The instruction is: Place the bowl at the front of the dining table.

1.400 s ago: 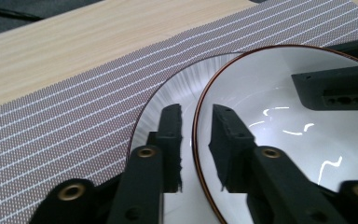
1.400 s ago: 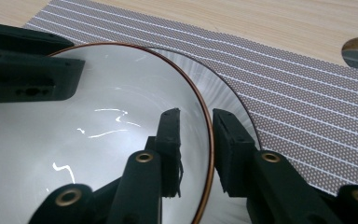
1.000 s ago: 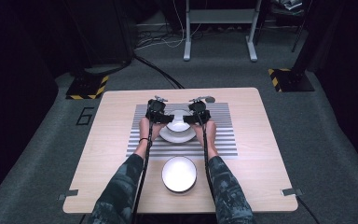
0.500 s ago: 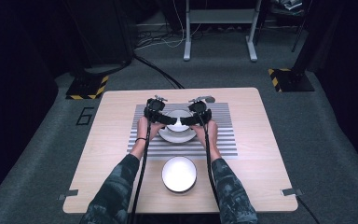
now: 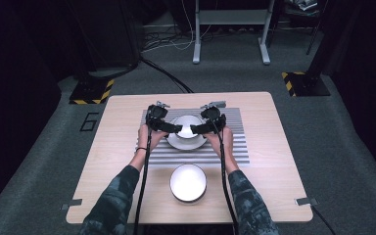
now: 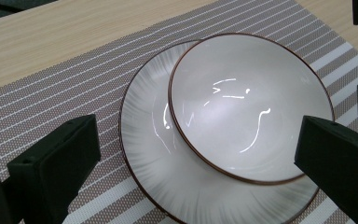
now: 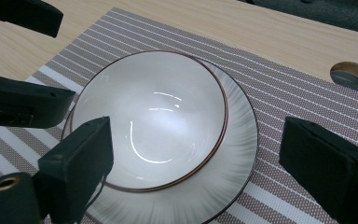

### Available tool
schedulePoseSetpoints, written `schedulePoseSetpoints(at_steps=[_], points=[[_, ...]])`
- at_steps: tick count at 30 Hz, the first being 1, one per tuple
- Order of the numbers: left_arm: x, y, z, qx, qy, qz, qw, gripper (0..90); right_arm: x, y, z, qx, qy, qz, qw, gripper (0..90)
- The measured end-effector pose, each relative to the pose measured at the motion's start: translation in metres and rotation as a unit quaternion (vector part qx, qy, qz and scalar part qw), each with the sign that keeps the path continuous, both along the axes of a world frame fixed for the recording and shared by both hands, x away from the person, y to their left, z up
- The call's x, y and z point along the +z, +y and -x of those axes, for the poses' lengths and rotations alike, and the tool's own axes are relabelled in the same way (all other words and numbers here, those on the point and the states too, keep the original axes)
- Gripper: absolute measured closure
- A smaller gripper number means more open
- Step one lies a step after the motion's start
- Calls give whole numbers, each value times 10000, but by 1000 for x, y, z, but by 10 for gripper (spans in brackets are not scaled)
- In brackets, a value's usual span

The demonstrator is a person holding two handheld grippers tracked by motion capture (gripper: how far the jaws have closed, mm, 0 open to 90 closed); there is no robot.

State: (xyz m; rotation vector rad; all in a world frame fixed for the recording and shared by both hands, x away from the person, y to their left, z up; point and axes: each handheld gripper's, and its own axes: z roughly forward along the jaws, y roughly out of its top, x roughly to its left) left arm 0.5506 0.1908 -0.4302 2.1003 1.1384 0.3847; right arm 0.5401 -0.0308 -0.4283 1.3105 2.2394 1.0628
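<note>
Both grippers (image 5: 186, 129) now released, jaws just opening & lifted off bowl (image 5: 188, 126) on plate (image 5: 176, 143).

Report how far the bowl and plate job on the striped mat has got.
Done: the bowl sits on the plate, off-centre, on the striped mat. In hand: both the left gripper and right gripper have just been opening, and nothing is between either one's fingers. Left: probably the second bowl, untouched near the table's front edge.
</note>
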Motion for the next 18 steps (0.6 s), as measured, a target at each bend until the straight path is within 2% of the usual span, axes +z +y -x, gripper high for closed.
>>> schedulePoseSetpoints(at_steps=[5,10,13,17,18], points=[[0,7,11,-129,-35,-75,9999,0,1,1,7,99,-25,8,9999,66],[2,15,19,-210,-37,-34,9998,0,3,0,13,154,-63,43,9999,66],[3,24,31,-277,-62,8,9996,0,4,-4,21,198,-124,77,9997,61],[3,32,41,-314,-133,-10,9994,0,6,-8,29,239,-62,-13,9997,50],[3,33,44,-328,-138,-17,9994,0,7,-10,30,269,-112,-27,9996,50]])
